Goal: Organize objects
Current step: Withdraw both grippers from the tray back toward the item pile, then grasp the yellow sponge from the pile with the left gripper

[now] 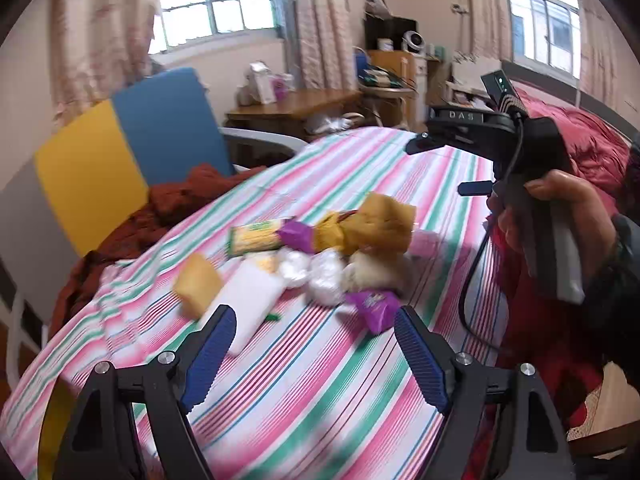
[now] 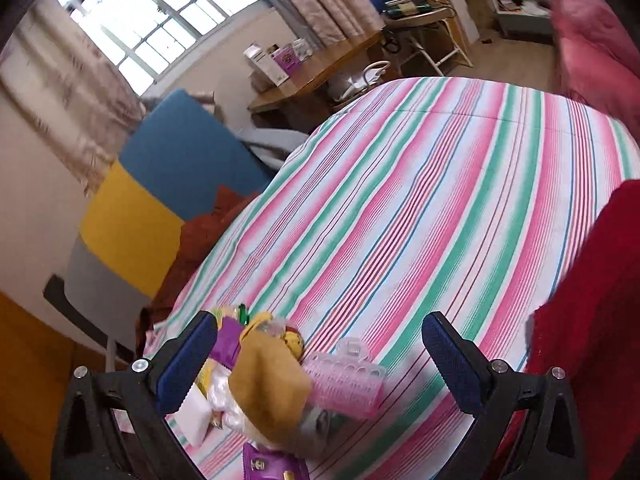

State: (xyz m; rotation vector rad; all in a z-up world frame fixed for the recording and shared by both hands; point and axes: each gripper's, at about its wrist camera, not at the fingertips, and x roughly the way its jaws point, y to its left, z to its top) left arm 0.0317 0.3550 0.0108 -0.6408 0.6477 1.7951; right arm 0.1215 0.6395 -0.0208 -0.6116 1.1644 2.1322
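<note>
Together, both tongs hovered over a heap of small items on the striped bed cover (image 2: 420,200). Left tongs (image 1: 316,354): spread wide, holding nothing, just short of a white packet (image 1: 256,292) and a purple wrapper (image 1: 374,306). Right tongs (image 2: 320,364): likewise spread wide and empty, above a mustard-yellow pouch (image 2: 268,384) and a pink ribbed case (image 2: 346,380), which lay touching. A person's hand (image 1: 560,216) gripped the right handle in the left view. The heap was jumbled, items overlapping, and sorting looked barely begun. Good practice, as judged: pick an outlying piece first, such as the white packet, straddle its narrow side, and close gently so neighbours stayed undisturbed.
</note>
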